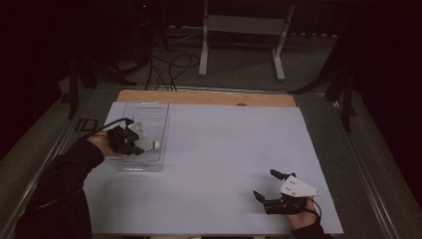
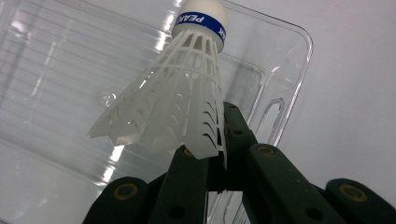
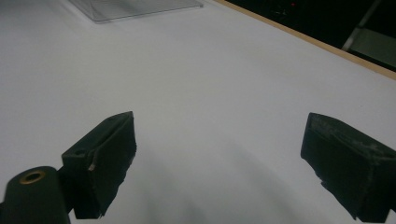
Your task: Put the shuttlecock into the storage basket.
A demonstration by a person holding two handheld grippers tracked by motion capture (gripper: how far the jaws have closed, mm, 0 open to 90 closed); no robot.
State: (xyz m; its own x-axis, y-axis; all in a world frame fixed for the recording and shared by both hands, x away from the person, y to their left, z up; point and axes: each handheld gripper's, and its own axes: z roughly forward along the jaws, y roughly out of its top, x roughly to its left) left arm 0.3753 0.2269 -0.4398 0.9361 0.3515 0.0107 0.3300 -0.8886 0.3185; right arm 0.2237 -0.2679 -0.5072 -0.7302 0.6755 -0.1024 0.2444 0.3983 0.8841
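1. the white table [image 1: 224, 164] takes up most of what i see from above, bare over its middle and right, which leaves the hands room to work without knocking anything.
2. the clear plastic tray [image 1: 145, 137] sits toward the table's left side, long way running away from the person. in the left gripper view its ribbed floor and rounded rim [image 2: 299, 56] lie right behind the held thing, so i take it as the place the thing is meant to go.
3. the left gripper [image 1: 133, 142] hangs over the tray's near half, the person's dark sleeve coming in from the lower left. its jaws are clamped together on the skirt edge of the shuttlecock, a pinch on the thin plastic rim rather than around the body; that grip keeps the light thing from spinning and leaves the cork end free.
4. the right gripper [image 1: 271, 191] rests low by the table's near right corner, well apart from the tray. its jaws stand wide apart with nothing between them, only bare table ahead in the right gripper view; it looks parked out of the way, not needed for this step.
5. the shuttlecock [image 2: 180, 98] is white with a blue band under its cap, pointing cap-first away from the jaws, over the tray's inside. i judge it is about to be set down there; whether it touches the tray floor i cannot tell.
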